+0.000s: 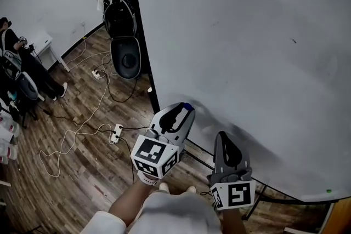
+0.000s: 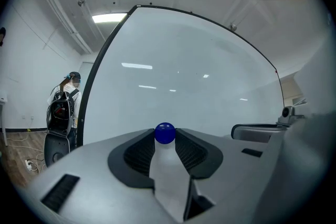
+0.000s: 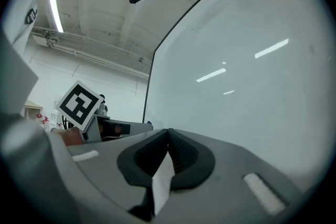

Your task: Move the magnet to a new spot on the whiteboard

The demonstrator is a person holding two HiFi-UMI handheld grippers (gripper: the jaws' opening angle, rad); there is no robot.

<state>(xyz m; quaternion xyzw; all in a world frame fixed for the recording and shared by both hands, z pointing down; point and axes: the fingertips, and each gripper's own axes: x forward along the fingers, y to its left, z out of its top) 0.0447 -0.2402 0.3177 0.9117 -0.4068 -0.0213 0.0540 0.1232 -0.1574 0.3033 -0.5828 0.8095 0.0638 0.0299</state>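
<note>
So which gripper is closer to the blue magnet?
Left. The left gripper has the blue magnet right between its jaw tips, by the whiteboard. The right gripper is off to the magnet's right, shut with nothing in it.

Bright ceiling light (image 2: pixel 110 18), whiteboard (image 2: pixel 210 102) glare, fisheye edges

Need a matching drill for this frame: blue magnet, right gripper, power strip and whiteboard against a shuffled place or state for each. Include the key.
Column 1
1. small round blue magnet
2. right gripper
3. white power strip
4. large black-framed whiteboard

Column 2
A. lying on the wood floor among cables
B. standing in front of both grippers
C. gripped between the jaw tips of the left gripper
D. jaws together, nothing between them

Pairs: 1-C, 2-D, 3-A, 4-B
</note>
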